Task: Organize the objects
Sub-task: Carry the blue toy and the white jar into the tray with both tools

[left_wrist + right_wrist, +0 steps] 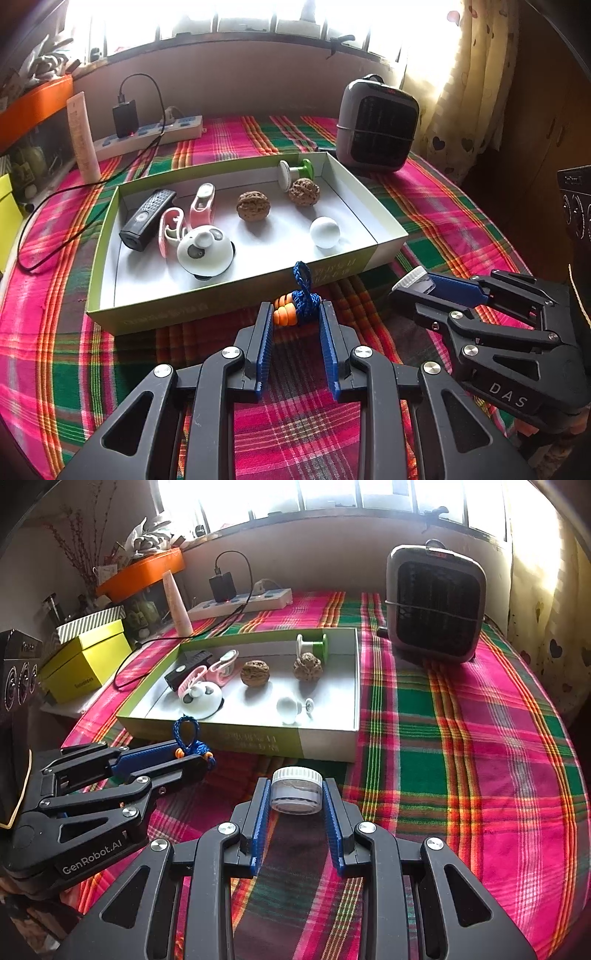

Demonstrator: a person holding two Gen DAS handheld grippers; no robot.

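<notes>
Left gripper (296, 314): jaws clamped on charm (295, 304).
Right gripper (296, 794): jaws clamped on jar (296, 790).
Box (236, 295): holds walnuts (253, 205), remote (147, 218).

Woven cloth, matt card, clear plastic

Rough brown walnuts (253, 205) lie in the matt green-and-white cardboard box (236, 291) on the pink-green plaid cloth (461, 760).

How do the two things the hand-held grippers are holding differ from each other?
The left hand-held gripper grips a blue-and-orange knotted cord charm; the right hand-held gripper grips a small clear jar with a white ribbed lid. The charm is soft, woven and brightly coloured, with a loop sticking up; the jar is rigid, round and see-through. Both are small, clamped between blue pads, and sit just in front of the green box, not in it.
</notes>
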